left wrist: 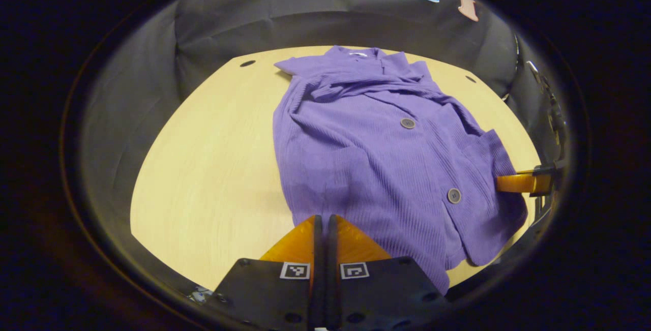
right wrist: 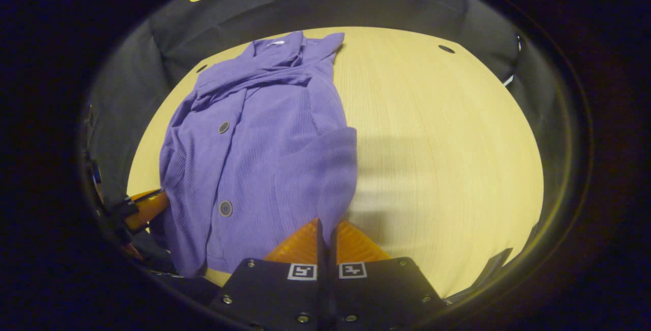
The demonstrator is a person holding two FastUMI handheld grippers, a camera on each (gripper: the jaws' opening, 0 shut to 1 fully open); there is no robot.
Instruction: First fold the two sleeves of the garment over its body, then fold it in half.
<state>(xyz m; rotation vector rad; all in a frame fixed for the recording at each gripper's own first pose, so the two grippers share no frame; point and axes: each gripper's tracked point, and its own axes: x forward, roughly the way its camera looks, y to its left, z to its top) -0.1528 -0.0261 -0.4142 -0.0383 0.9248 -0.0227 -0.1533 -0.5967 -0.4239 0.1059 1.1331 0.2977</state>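
A purple ribbed cardigan (left wrist: 366,158) lies on the light wooden table (left wrist: 203,168), collar at the far side, with both sleeves bunched across its upper body. It has two dark buttons down the front. My left gripper (left wrist: 324,217) is shut on the near left corner of the hem. My right gripper (right wrist: 325,224) is shut on the other hem corner, where the cardigan (right wrist: 264,153) rises in a raised flap into the fingers. In the left gripper view the right gripper (left wrist: 524,183) shows at the cardigan's right edge. The left gripper (right wrist: 147,206) shows at the cardigan's left edge in the right gripper view.
Bare tabletop (right wrist: 447,148) stretches to the right of the cardigan in the right gripper view, and to its left in the left gripper view. Small dark holes (left wrist: 247,63) mark the table's far corners. The black cloth wall (left wrist: 305,21) rings the table.
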